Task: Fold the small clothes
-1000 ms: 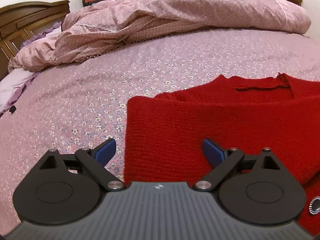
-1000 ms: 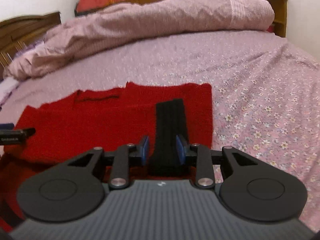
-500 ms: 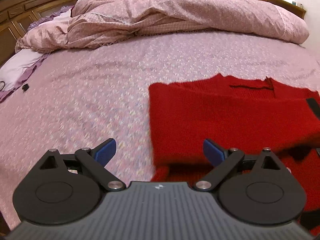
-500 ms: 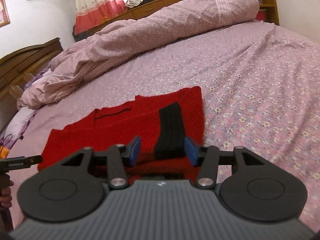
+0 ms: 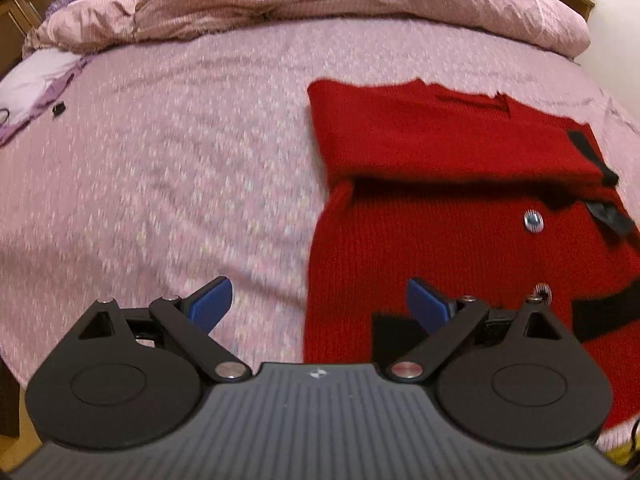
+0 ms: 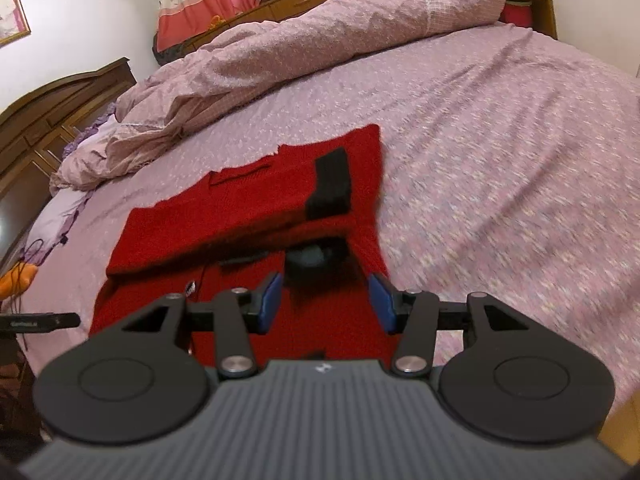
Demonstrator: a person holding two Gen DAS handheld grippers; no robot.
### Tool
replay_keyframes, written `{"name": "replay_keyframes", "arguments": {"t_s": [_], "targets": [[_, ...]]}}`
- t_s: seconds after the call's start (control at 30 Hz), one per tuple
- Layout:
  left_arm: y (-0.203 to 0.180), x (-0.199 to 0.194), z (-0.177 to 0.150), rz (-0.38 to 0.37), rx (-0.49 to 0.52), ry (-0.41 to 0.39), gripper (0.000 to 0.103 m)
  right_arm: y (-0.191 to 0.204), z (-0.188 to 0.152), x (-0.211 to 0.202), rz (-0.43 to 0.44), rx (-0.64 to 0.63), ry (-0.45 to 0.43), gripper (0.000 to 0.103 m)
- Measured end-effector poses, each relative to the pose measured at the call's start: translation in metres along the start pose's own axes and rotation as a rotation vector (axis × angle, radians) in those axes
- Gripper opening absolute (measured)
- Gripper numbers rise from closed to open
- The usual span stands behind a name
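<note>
Red knit, the sweater (image 5: 460, 240) lies flat on the bed (image 5: 180, 140) near its front edge, sleeves folded across the chest, black cuff (image 6: 330, 182) on top, shiny buttons (image 5: 533, 221) down the front. A rumpled quilt (image 6: 320, 40) is heaped along the far edge. The left gripper (image 5: 319, 304) hangs with fingers spread wide over the sweater's left side, gripping nothing. The right gripper (image 6: 325, 304) has fingers parted, nothing between them. Its body hides the hem; a dark fold under the cuff is too blurred to read.
</note>
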State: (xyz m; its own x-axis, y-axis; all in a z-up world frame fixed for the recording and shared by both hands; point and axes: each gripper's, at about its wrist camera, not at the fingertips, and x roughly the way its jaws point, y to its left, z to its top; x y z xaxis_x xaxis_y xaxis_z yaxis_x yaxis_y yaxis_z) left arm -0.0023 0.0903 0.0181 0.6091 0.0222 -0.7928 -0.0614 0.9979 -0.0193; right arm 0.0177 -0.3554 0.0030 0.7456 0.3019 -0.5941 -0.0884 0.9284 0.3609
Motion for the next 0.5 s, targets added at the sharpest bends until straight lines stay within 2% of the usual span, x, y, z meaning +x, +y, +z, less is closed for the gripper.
{"name": "replay_keyframes", "arguments": {"t_s": [0.2, 0.5], "targets": [[0.008, -0.008, -0.027, -0.077, -0.022, 0.024, 0.096, -0.014, -0.021, -0.019, -0.038, 0.034, 0.023, 0.051], [0.011, 0.001, -0.052, -0.185, -0.065, 0.092, 0.096, -0.032, -0.042, -0.029, -0.039, 0.065, 0.085, 0.052]]}}
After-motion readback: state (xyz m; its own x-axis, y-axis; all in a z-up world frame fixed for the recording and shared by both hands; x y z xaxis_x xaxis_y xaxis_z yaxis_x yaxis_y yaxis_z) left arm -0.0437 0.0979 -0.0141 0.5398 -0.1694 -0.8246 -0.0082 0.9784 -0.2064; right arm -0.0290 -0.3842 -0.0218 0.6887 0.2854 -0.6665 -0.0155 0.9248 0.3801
